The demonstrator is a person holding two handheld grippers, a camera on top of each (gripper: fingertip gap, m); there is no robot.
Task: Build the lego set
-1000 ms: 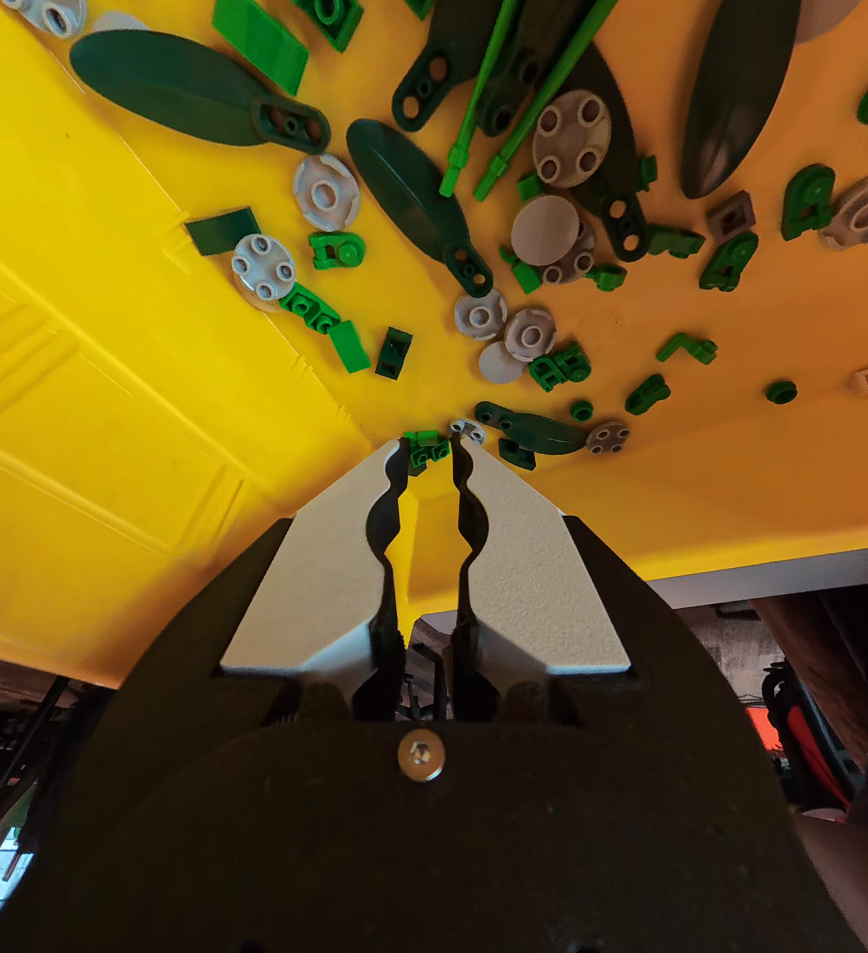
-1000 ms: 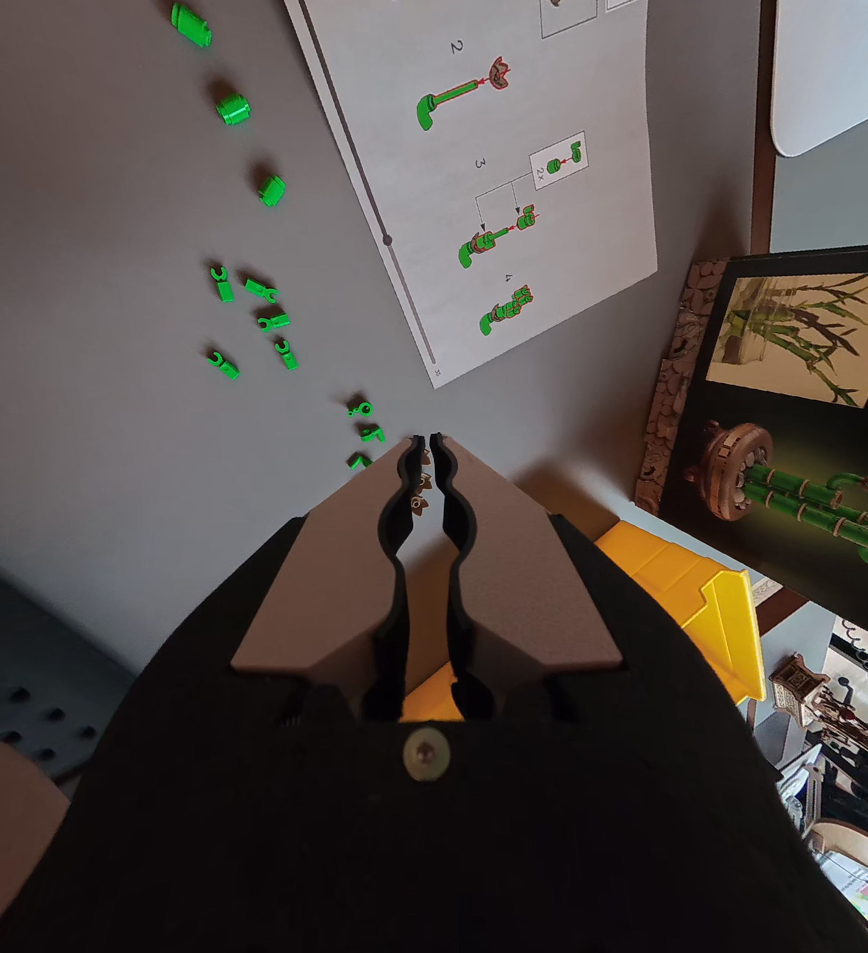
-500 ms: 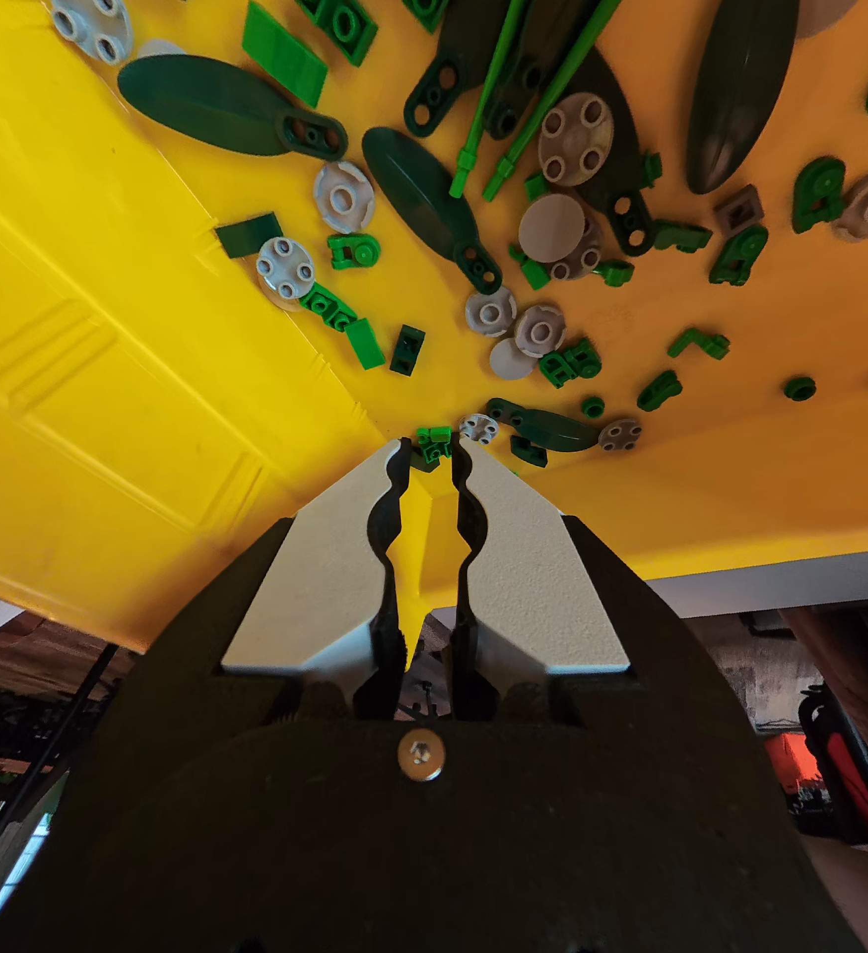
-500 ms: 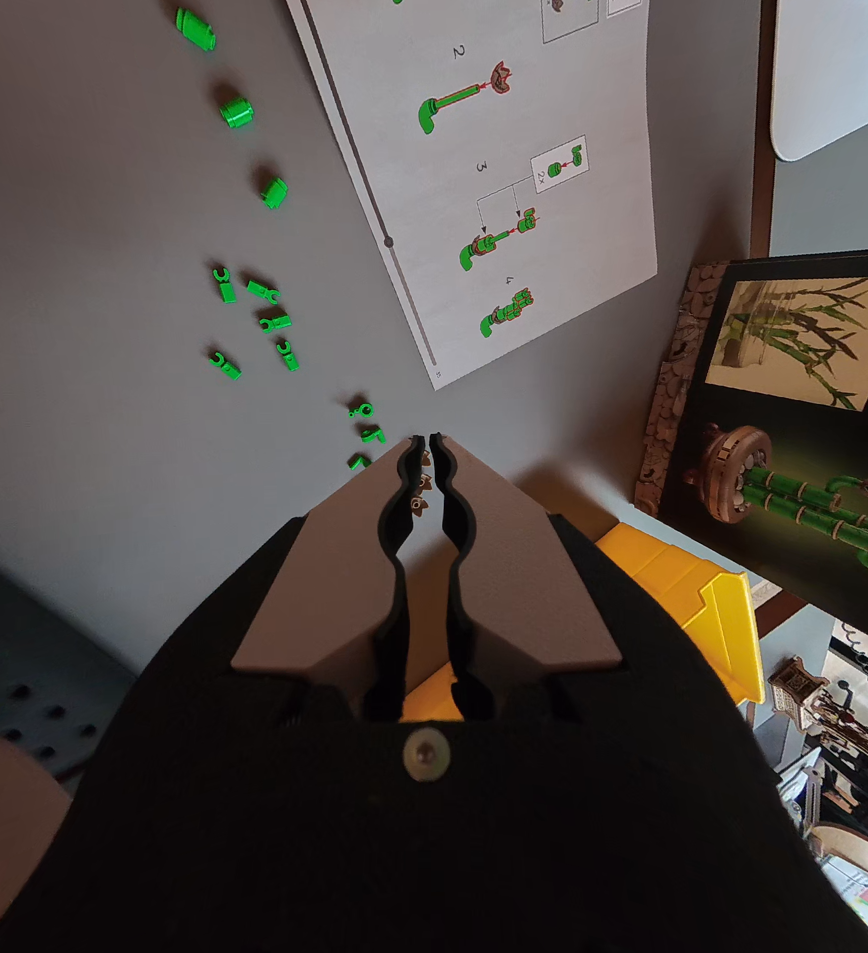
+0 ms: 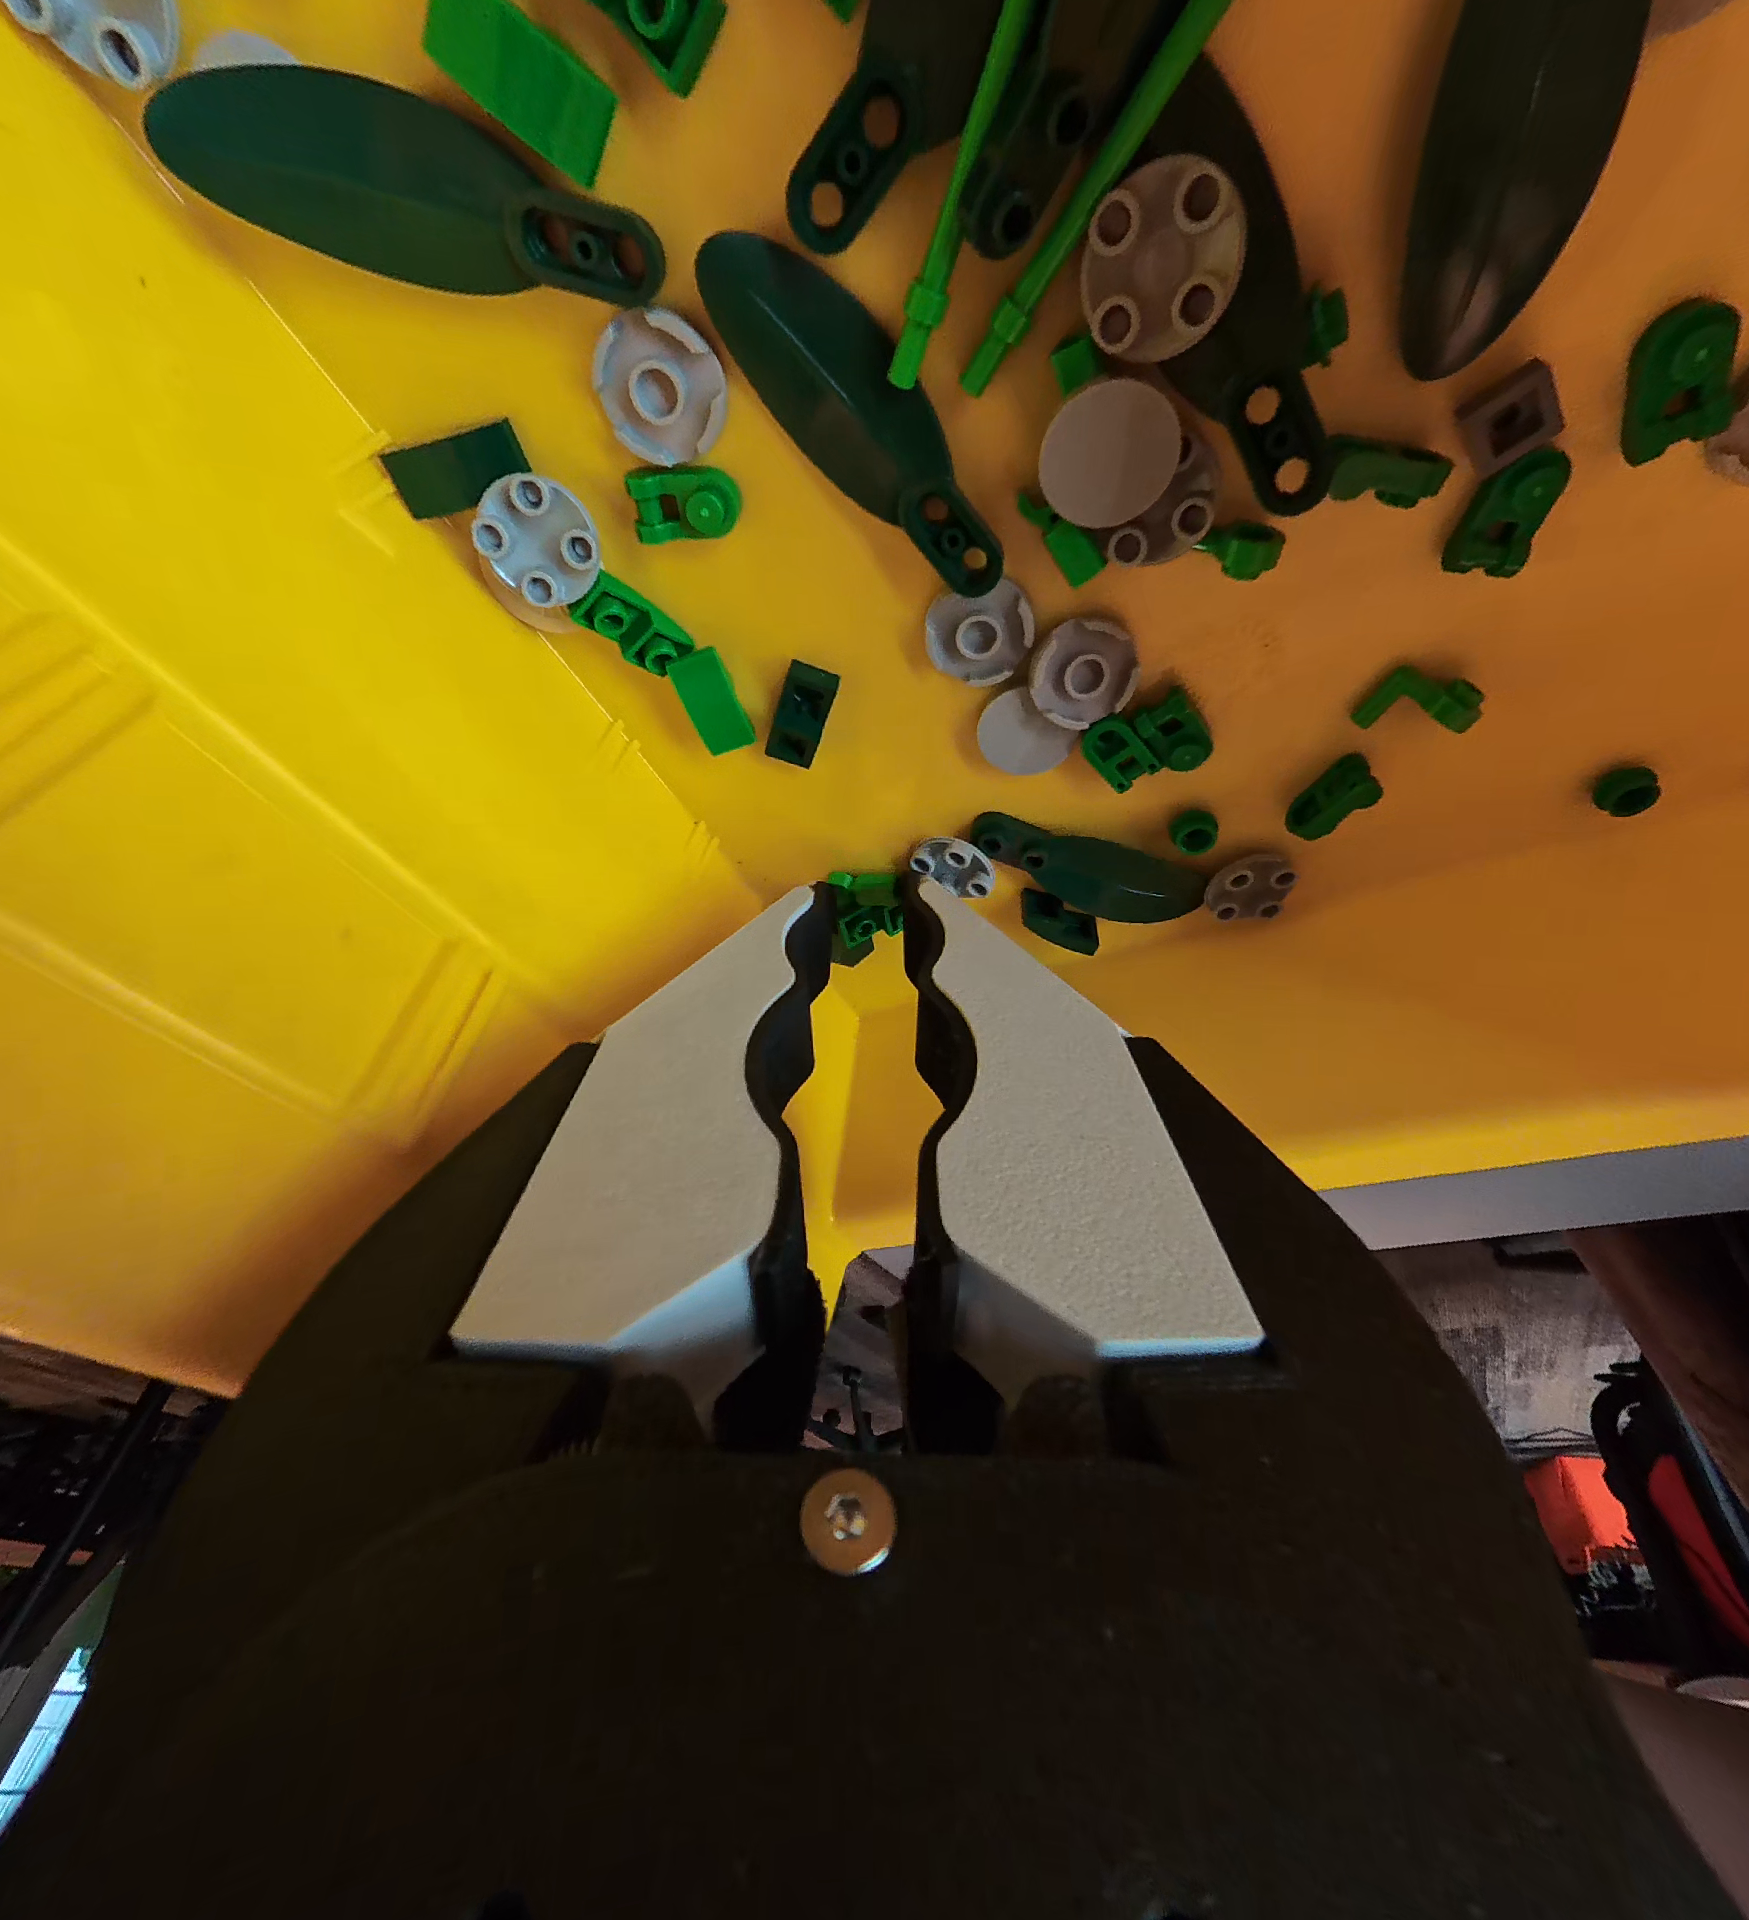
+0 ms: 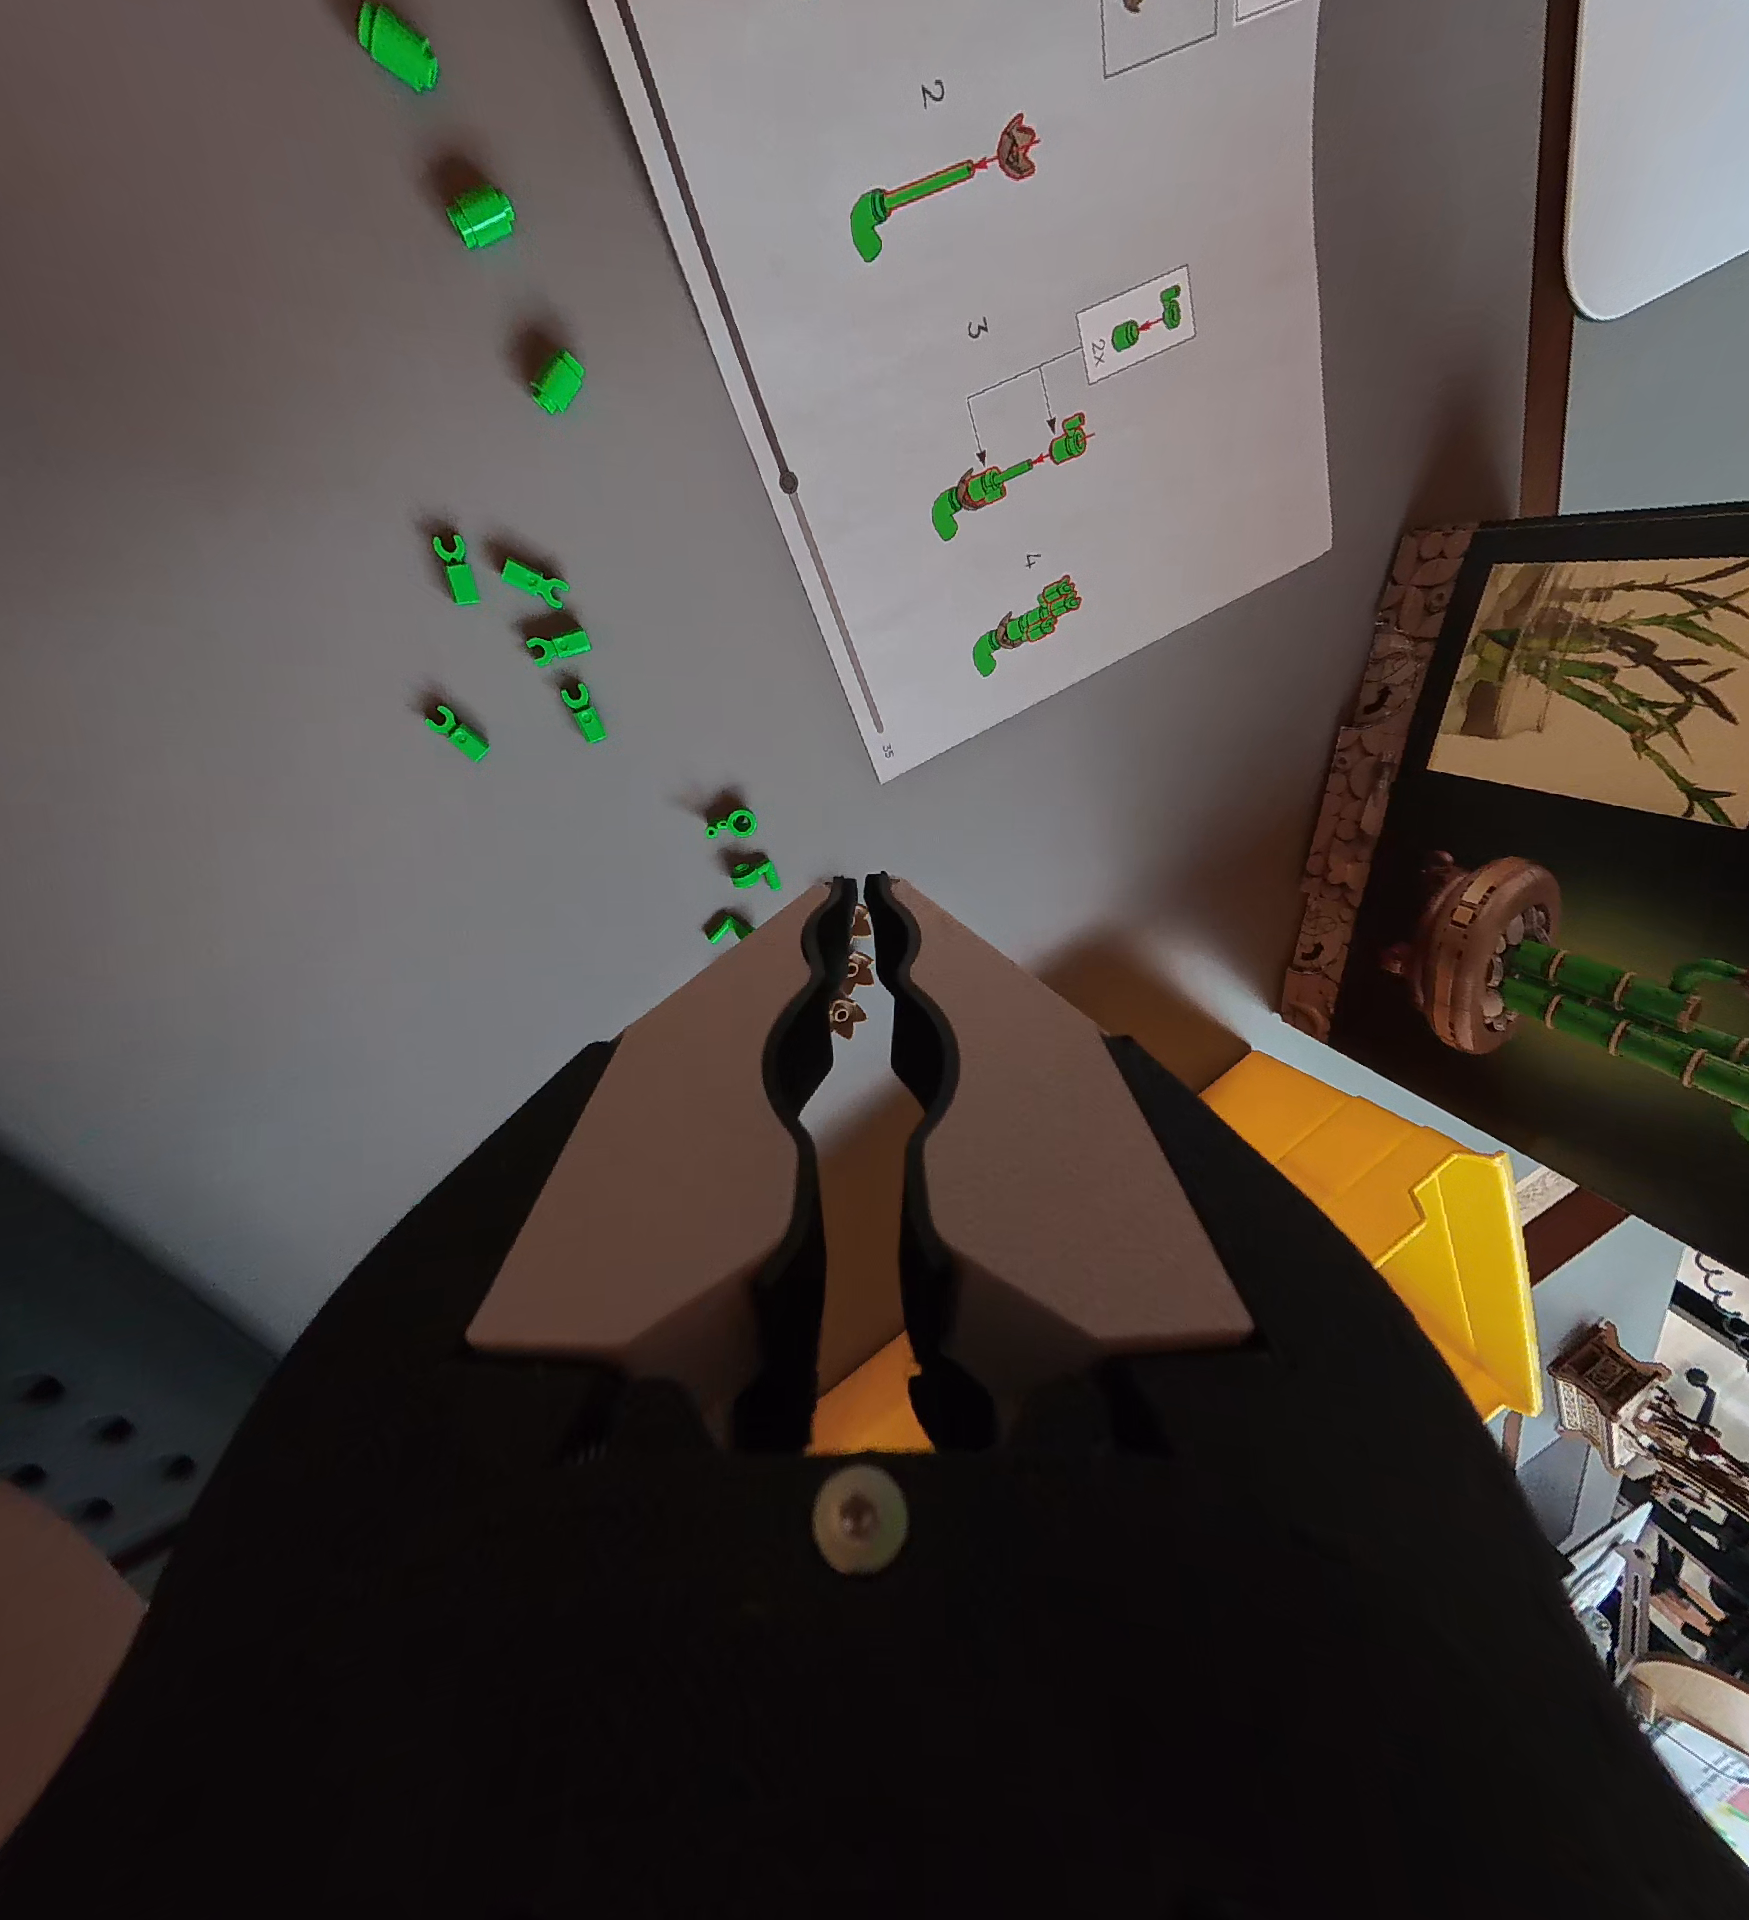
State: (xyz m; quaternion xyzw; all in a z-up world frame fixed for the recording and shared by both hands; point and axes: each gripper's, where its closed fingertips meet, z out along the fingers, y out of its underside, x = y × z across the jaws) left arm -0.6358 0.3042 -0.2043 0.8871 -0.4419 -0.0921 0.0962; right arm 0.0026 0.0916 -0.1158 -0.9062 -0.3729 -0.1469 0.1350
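In the left wrist view, my left gripper point(image 5: 865, 902) is down inside the yellow bin point(image 5: 226, 831). Its jaws stand a narrow gap apart, closed on a small bright green lego piece point(image 5: 865, 916) that fills the space between the tips. A small grey round plate point(image 5: 951, 864) lies just right of the tips. In the right wrist view, my right gripper point(image 6: 857, 883) hovers over the grey table point(image 6: 226, 831) with its jaws almost touching and nothing between them. Small brown flower pieces point(image 6: 849, 1013) show on the table through the jaw gap.
The bin also holds dark green leaves point(image 5: 350, 187), green rods point(image 5: 963, 187), grey round plates point(image 5: 1161, 255) and several small green parts. On the table lie green clip pieces point(image 6: 537, 644), an instruction sheet point(image 6: 1005, 364), the set's box point(image 6: 1628, 831) and a yellow bin point(image 6: 1389, 1226).
The left wrist view swung slightly, so the bin's pieces drifted right and then back left; the green piece stayed between the tips. The right gripper has barely moved.
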